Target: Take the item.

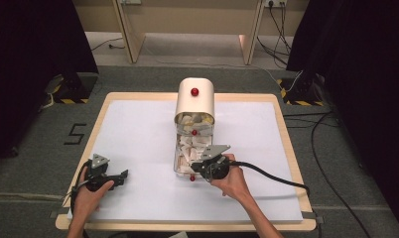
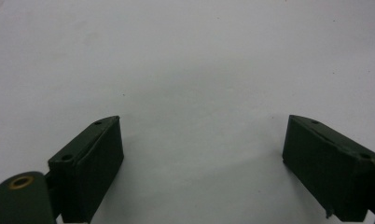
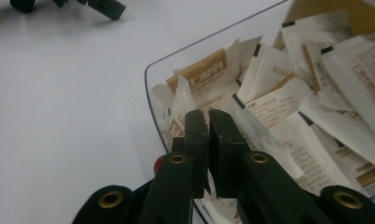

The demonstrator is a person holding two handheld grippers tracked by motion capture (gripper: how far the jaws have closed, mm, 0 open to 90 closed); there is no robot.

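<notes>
Paper sachets, white and tan with printed text, lie heaped loosely in a clear plastic tray that juts from the front of a cream dispenser with a red knob, set near the middle of the white-covered counter; the high view shows the tray pulled toward the person. Such packets look light, thin and limp; they should bend and slide over one another readily, and a hard pinch could crumple one or burst a seam; I would judge a flat edge or corner standing proud of the heap the best place to take hold, so that a single packet comes away and not a clump.

The right gripper reaches over the near rim of the tray, its jaws drawn almost together with a slim gap between them; its tips sit among the packets at the front of the pile, and a pale sliver of paper seems to be nipped between the pads, though which sachet it belongs to I cannot tell; in the high view this gripper hangs over the tray's near end.

The left gripper rests spread wide over bare white counter, grasping nothing; from above it lies well apart from the tray, toward the counter's near left corner.
</notes>
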